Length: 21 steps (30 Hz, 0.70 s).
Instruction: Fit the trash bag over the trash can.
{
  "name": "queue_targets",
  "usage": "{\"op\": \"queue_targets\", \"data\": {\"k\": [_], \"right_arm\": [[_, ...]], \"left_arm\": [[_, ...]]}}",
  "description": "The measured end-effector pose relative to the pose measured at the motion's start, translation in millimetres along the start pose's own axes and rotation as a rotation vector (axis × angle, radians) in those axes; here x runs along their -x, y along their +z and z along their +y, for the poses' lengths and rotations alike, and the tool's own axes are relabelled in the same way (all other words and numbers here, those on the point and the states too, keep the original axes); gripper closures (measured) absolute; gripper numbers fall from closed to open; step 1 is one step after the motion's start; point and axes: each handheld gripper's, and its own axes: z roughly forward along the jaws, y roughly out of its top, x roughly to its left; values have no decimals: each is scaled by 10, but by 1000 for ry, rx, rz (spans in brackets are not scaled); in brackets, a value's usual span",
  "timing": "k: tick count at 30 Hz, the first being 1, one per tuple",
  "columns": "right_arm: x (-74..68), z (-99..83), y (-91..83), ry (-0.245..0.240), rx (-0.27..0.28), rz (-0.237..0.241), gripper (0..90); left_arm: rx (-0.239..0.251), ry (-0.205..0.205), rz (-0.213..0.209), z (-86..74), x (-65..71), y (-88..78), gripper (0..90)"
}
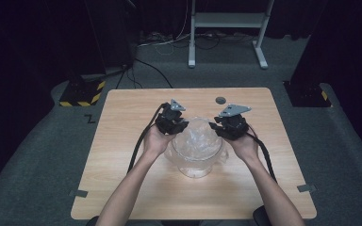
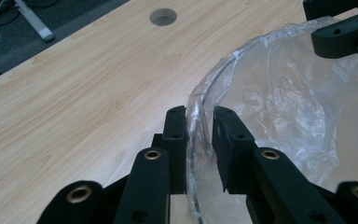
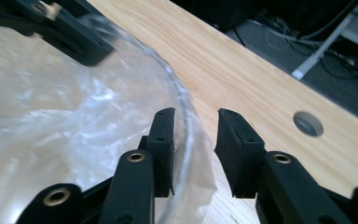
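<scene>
- A clear glass bowl lined with a crinkled transparent plastic bag stands mid-tabletop, nearer the far edge.
- The left gripper straddles the bowl's rim and bag edge, not yet clamped.
- The right gripper straddles the opposite rim, released.

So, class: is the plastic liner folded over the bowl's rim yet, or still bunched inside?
Partly over: plastic liner drapes outside the bowl's rim at each gripper's jaws, while most is crumpled inside the bowl.
</scene>
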Motion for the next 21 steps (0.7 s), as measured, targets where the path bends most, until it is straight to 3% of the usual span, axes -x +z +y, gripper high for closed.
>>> {"op": "queue_targets", "data": {"k": [3, 5, 8, 12, 15, 18, 21], "right_arm": [[-20, 4, -72, 4, 29, 22, 633], [-35, 13, -133, 7, 52, 31, 615], [-54, -1, -193, 3, 59, 29, 598], [-55, -136, -245, 5, 26, 40, 589], [-1, -200, -265, 52, 42, 68, 578], [-21, -186, -261, 38, 51, 68, 579], [-31, -164, -222, 39, 52, 73, 579]], "left_arm": [[9, -4, -8, -6, 24, -18, 573], [11, -3, -6, -13, 45, -31, 511], [10, 3, 3, -19, 54, -41, 487], [-9, -13, 28, -45, 19, -7, 495], [24, -15, 0, -37, 7, -7, 471], [71, 23, -58, 5, 67, -31, 393], [67, 57, -98, 61, 137, -22, 305]]}}
